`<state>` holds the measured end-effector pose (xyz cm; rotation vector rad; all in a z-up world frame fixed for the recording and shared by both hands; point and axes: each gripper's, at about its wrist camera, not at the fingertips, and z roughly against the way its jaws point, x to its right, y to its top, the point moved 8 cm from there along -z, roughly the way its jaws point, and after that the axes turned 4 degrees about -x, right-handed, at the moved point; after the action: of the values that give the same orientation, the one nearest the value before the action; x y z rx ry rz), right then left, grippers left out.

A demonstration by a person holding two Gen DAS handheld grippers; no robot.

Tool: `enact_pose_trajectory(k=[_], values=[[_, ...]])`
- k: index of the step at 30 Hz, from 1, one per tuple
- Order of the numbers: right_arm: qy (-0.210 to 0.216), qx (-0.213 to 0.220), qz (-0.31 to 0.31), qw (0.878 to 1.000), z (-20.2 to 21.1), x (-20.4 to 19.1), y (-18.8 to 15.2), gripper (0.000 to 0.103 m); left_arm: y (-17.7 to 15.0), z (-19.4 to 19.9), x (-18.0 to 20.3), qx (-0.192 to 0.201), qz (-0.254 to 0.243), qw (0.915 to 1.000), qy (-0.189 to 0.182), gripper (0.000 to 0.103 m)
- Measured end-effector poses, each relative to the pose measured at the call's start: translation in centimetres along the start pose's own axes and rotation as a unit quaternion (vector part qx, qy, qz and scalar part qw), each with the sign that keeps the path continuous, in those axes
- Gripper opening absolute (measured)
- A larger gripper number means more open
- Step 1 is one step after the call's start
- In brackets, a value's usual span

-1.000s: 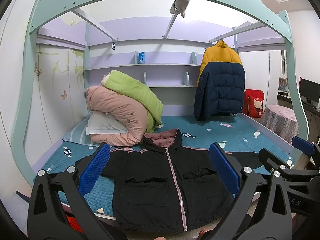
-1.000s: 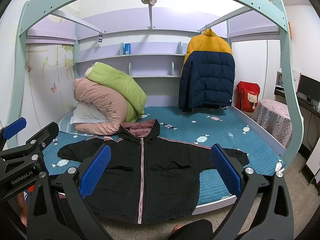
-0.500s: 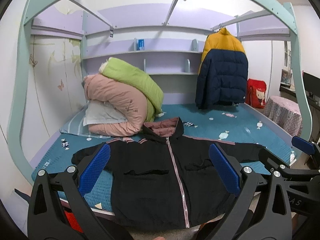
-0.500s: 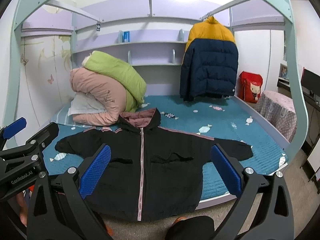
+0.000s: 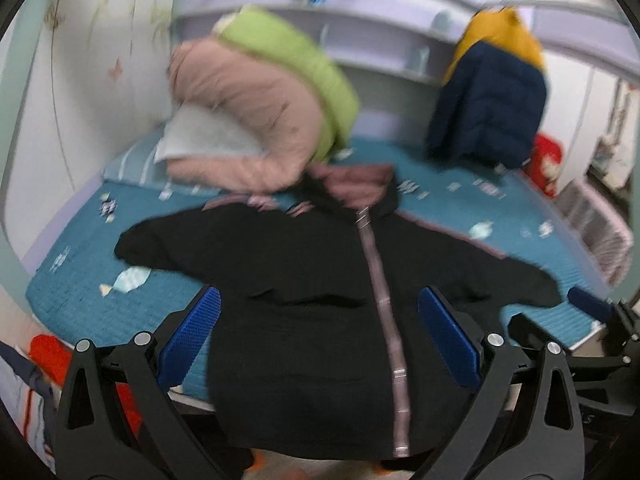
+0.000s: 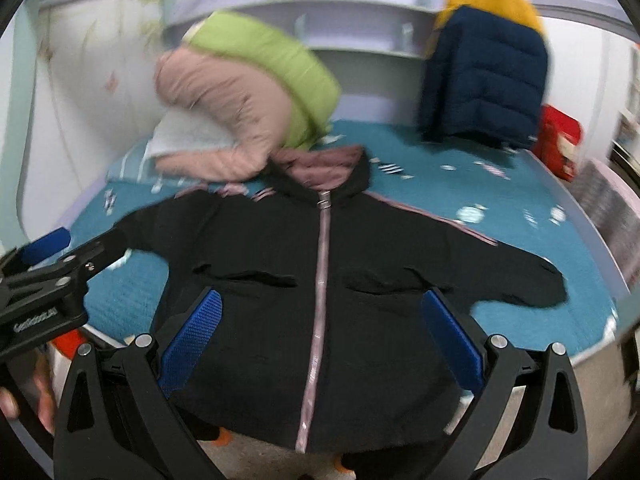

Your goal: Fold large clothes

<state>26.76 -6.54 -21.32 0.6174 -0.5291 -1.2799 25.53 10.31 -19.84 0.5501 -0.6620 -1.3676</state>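
Note:
A black hooded jacket (image 5: pixel 320 280) with a pink zip and pink hood lining lies spread flat, front up, on the teal bed, sleeves out to both sides, hem hanging over the front edge. It also shows in the right wrist view (image 6: pixel 320 280). My left gripper (image 5: pixel 320 340) is open and empty, held above the jacket's lower left half. My right gripper (image 6: pixel 320 340) is open and empty above the jacket's lower middle. The left gripper's body (image 6: pixel 52 276) shows at the left of the right wrist view. Both views are blurred.
A rolled pink and green quilt (image 5: pixel 260 92) and a pillow sit at the back left of the bed (image 5: pixel 80 280). A navy and yellow puffer coat (image 5: pixel 492 96) hangs at the back right. A red bag (image 6: pixel 560 140) stands at the right.
Both grippers have moved forward and tilted down toward the jacket, which now looks larger and closer. Both stay open.

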Motion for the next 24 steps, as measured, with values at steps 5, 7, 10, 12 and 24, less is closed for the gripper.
enact_pose_trajectory(k=[5,7,10,12,24], values=[[0.045,-0.027,0.023,0.998,-9.1,-5.4,2.2,0.096,-0.3,-8.8,-9.9,-0.058,0.042,0.9965,0.043,0.099],[0.057,-0.039,0.033,0.997,-13.3,-7.8,3.3,0.094,-0.4,-11.9,-13.8,-0.073,0.068,0.9938,0.049,0.099],[0.077,-0.061,0.039,0.994,-18.7,-10.9,4.2,0.072,-0.3,-16.0,-20.8,-0.092,0.112,0.9867,0.075,0.099],[0.088,-0.085,0.037,0.992,-22.0,-12.3,4.6,0.061,-0.3,-18.5,-25.2,-0.106,0.145,0.9808,0.076,0.099],[0.126,-0.122,0.027,0.984,-34.4,-17.9,6.3,0.021,-2.9,-30.8,-46.0,-0.176,0.342,0.9180,0.096,0.098]])
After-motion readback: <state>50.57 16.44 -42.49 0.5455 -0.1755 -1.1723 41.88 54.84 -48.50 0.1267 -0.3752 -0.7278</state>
